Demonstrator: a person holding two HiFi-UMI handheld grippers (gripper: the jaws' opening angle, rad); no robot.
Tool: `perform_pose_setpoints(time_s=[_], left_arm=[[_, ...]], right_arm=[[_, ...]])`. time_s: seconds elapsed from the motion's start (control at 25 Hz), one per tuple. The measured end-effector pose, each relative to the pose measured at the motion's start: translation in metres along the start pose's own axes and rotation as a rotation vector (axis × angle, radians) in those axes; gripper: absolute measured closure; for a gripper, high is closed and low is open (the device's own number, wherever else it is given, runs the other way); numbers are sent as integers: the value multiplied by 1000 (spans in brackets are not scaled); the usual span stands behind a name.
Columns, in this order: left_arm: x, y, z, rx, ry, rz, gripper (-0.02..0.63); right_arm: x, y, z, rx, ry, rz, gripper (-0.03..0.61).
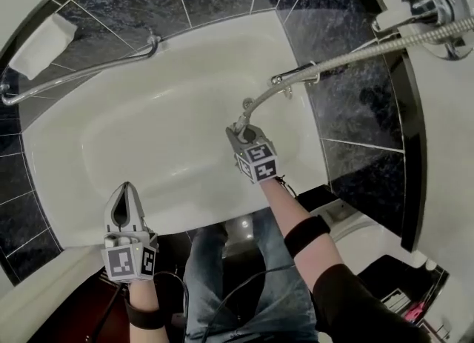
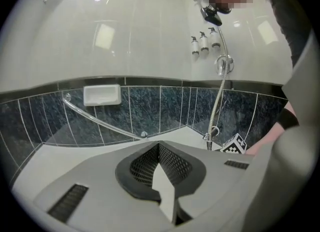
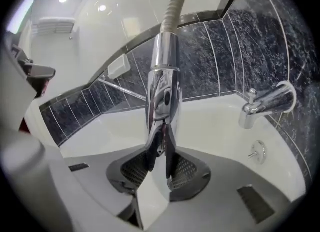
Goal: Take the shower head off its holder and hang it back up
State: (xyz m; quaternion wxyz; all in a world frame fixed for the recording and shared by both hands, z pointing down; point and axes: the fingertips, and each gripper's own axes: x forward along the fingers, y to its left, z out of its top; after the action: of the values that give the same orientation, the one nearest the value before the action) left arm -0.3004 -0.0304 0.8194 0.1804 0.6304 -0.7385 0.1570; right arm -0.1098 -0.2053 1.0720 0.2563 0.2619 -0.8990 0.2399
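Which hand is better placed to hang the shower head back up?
Right. The right tool grips the shower head; the left tool is shut, empty and well away from it.

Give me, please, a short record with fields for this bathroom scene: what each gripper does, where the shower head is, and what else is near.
place: white bathtub
right gripper: shut on the shower head, at its chrome handle, above the bathtub
hose: runs from the handle up toward the wall at the right
left gripper: shut, empty, over the near edge of the bathtub
faucet: at the bathtub wall, apart from both grippers
grab bar: on the dark tiles, untouched
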Motion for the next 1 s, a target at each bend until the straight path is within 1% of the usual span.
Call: perform_pose_setpoints(time_s=[0.16, 0.32, 0.48, 0.6, 0.68, 0.8, 1.0], left_arm=[[-31, 22, 10, -11, 15, 36, 614], [-67, 41, 26, -17, 17, 73, 614], [-105, 59, 58, -37, -9, 134, 614], [-133, 71, 86, -54, -36, 169, 614], [-152, 78, 106, -62, -52, 187, 614], [-181, 89, 136, -72, -83, 211, 614], [-216, 93, 199, -92, -168, 260, 614]], right_arm=[[-16, 77, 30, 81, -18, 137, 472], [-42, 158, 72, 168, -50, 273, 472], [-74, 227, 126, 246, -82, 378, 472], [-103, 270, 169, 284, -104, 429, 472], [-123, 297, 199, 284, -119, 460, 472], [-155, 338, 246, 247, -147, 512, 472], [-206, 391, 338, 193, -199, 603, 472]])
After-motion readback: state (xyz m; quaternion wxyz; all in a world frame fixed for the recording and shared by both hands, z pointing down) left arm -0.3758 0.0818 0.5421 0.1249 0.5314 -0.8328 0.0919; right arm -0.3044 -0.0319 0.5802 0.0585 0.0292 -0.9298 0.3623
